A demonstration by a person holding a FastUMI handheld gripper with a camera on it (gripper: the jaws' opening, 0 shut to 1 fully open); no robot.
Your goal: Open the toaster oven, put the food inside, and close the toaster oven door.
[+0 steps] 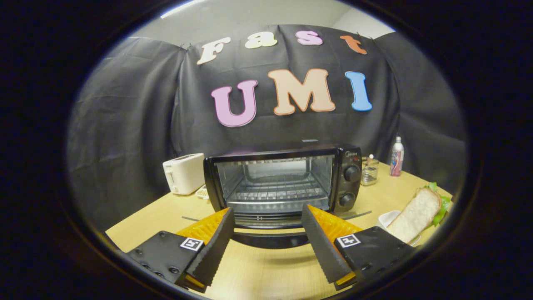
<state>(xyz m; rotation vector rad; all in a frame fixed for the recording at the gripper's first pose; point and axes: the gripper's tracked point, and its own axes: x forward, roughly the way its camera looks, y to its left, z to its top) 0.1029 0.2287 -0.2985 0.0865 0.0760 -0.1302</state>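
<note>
So the gripper (266,246) is held spread wide with nothing between its 2 fingers, pointed straight at the toaster oven (283,181), which is parked just ahead on the wooden table (258,271). The door (268,237) looks to be dropped open already: it's lying flat toward the fingers, its dark front edge seen between the tips, and the wire rack inside is fully exposed. That layout makes sense, since a flat door gives a clear lane for sliding food in.

The food, a sandwich (418,212) with lettuce poking out, is propped on a small white plate (387,218) off to the right of the right finger, well apart from the oven. It's probably kept there so it can be grabbed without reaching over the door. So step 1 seems done, and the sandwich pickup is judged to be next.

Further back, a white toaster (183,173) is set left of the oven, with a glass jar (369,171) and a bottle (397,157) to its right.
</note>
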